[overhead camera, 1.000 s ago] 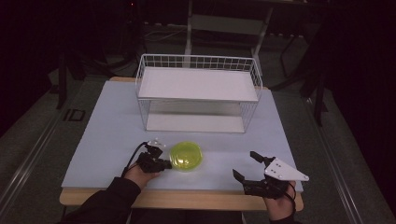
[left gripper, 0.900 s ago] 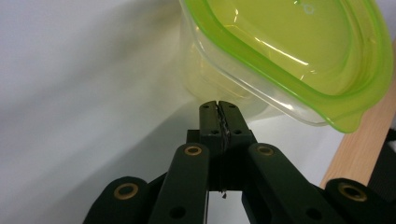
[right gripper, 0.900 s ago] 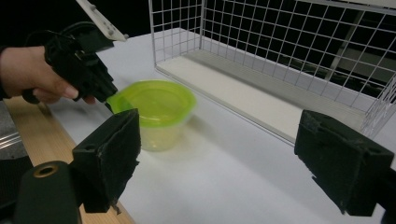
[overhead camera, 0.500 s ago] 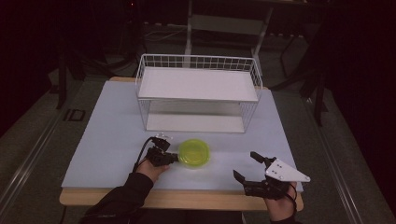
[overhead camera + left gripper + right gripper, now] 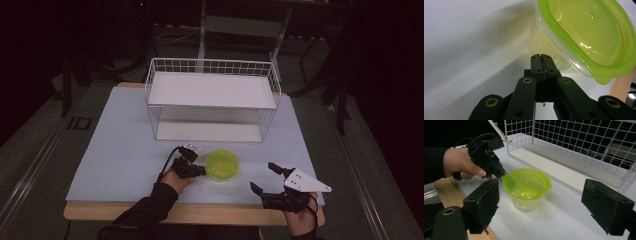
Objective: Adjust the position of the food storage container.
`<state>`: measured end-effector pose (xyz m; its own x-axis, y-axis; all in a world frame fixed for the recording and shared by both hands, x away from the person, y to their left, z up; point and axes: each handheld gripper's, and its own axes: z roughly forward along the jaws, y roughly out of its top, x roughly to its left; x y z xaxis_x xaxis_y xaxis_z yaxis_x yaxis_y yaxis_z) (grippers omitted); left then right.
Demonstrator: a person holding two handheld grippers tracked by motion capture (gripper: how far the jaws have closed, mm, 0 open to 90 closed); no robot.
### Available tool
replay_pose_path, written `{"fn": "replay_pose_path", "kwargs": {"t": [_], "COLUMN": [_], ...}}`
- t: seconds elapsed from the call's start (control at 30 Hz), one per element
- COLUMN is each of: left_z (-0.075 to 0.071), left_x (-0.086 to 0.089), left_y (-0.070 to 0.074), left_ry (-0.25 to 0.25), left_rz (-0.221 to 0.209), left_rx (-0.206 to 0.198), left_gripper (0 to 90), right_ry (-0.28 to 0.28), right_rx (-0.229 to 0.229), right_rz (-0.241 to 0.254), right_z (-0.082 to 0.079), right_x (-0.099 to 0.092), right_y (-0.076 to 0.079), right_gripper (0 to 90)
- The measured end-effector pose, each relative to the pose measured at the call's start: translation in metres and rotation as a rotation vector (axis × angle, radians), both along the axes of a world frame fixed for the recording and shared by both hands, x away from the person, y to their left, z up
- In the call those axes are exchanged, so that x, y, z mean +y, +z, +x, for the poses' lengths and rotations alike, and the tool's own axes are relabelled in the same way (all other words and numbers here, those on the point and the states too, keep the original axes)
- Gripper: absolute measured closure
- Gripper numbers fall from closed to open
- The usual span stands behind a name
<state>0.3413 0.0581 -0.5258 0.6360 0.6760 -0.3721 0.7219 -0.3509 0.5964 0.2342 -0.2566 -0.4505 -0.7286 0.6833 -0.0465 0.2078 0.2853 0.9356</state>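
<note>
My left gripper [image 5: 199, 171] sits low on the table [image 5: 115, 150], jaws pressed together with nothing visible between them in its own view, tips at the tub's [image 5: 222, 164] left side just under the lid's [image 5: 526, 183] rim. From the right gripper view they seem to touch the lid's tab, though I cannot tell whether they pinch it. I judge I'm nudging the tub, or steadying it. The green-lidded tub stands upright on the table, just in front of the wire rack [image 5: 212, 100]. My right gripper [image 5: 270, 185] waits well apart near the table's front edge, jaws spread wide toward the tub, ready to take it.
</note>
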Motion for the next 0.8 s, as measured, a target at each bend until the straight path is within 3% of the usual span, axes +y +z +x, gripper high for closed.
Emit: {"fn": "replay_pose_path", "kwargs": {"t": [0.3, 0.5, 0.57, 0.67, 0.8], "left_z": [0.005, 0.002, -0.002, -0.010, -0.022], "left_x": [-0.005, 0.007, 0.016, 0.032, 0.057], "left_y": [0.004, 0.008, 0.012, 0.022, 0.034], "left_ry": [-0.007, 0.003, 0.018, 0.021, -0.024], "left_rz": [0.011, 0.026, 0.032, 0.022, -0.008], "left_rx": [-0.015, -0.033, -0.058, -0.078, -0.083], "left_gripper": [88.5, 82.2, 74.3, 54.6, 26.4], "right_ry": [0.002, 0.001, 0.002, 0.002, -0.011], "right_rx": [0.005, 0.007, 0.007, 0.010, 0.009], "right_rz": [-0.008, -0.009, -0.008, -0.013, -0.017], "right_z": [0.000, 0.001, 0.001, 0.002, 0.002], "right_x": [0.001, 0.001, 0.001, 0.001, 0.002], "right_y": [-0.001, -0.001, -0.002, -0.002, -0.003], "right_gripper": [14.7, 14.7, 14.7, 14.7, 14.7]}}
